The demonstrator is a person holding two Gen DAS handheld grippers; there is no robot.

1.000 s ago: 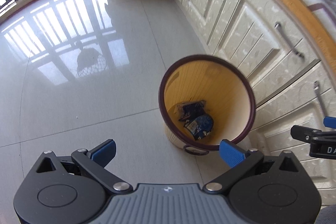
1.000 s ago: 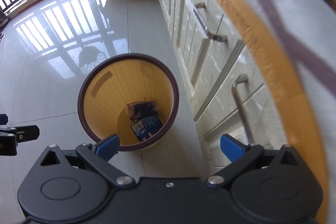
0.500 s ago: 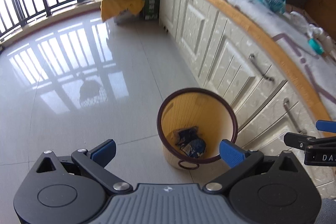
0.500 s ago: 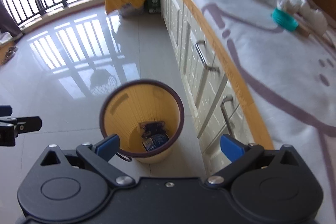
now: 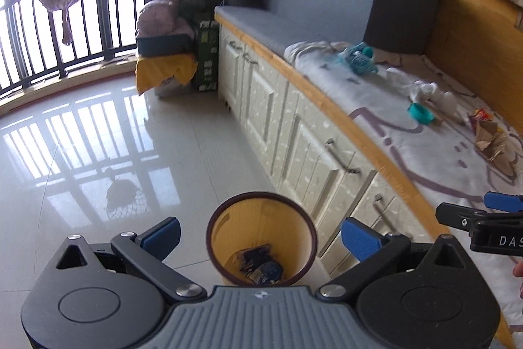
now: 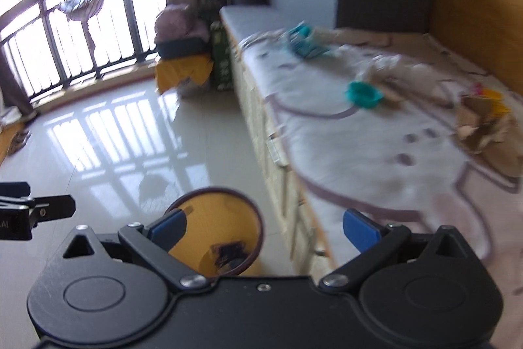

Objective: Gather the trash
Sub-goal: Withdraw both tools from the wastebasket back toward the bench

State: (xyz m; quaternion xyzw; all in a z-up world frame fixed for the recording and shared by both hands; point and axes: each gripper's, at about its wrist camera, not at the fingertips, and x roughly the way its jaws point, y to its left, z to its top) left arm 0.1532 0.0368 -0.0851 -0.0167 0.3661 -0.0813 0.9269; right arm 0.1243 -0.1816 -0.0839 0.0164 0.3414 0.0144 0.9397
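Your left gripper: fingers wide apart, empty, held above the yellow bin. Your right gripper: fingers wide apart, empty, just right of the bin. Bin: on the tiled floor beside the cream cabinets, dark wrappers at its bottom. Brown paper scraps and teal lid: up right of the bin, on the white cloth.

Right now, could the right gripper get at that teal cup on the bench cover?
Probably yes. The right gripper is open and empty, and the teal cup sits in the open on the bench cover, with nothing between them, though it's still some way ahead.
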